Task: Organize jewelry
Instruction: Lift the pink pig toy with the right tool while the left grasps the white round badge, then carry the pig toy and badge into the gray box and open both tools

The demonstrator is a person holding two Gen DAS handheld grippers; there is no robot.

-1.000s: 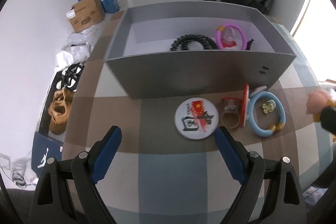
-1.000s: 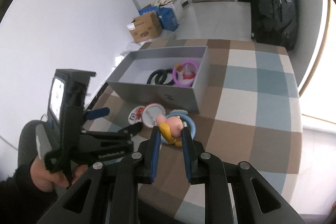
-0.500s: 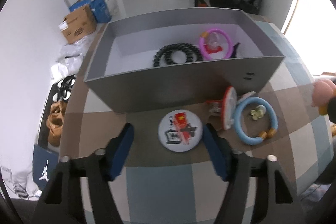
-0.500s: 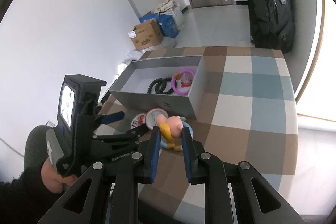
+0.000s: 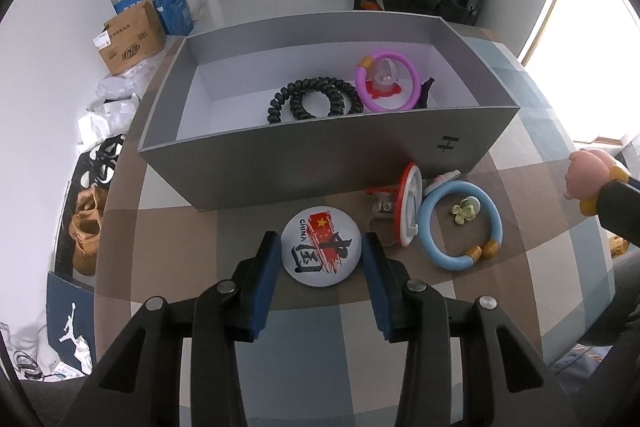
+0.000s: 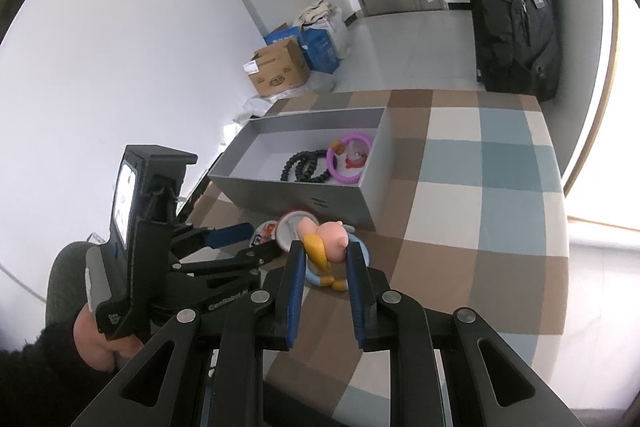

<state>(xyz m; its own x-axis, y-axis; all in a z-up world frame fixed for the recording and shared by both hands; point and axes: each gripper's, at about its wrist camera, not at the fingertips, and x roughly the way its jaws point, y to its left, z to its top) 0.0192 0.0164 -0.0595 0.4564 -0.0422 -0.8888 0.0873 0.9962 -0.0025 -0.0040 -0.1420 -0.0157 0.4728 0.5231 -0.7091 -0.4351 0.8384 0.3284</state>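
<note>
A grey box (image 5: 304,163) on the checked table holds a black coiled band (image 5: 312,101) and a purple ring bracelet (image 5: 387,83). In front of it lie a round white China badge (image 5: 322,251), a red-and-white piece (image 5: 408,205) and a blue ring bracelet (image 5: 460,225) with a small flower (image 5: 464,210) inside. My left gripper (image 5: 322,253) is open, its pads either side of the badge. My right gripper (image 6: 323,253) is shut on a pink and yellow pig charm (image 6: 324,239), held above the table; the charm also shows in the left wrist view (image 5: 588,179).
The box also shows in the right wrist view (image 6: 304,187). Cardboard boxes (image 5: 132,41), bags and shoes (image 5: 86,223) lie on the floor at the left. A black backpack (image 6: 516,3) leans by the door. The table edge runs along the left and right.
My left gripper has moved forward and down and narrowed, so its pads now flank the badge. My right gripper has kept hold of the pig charm and risen slightly.
</note>
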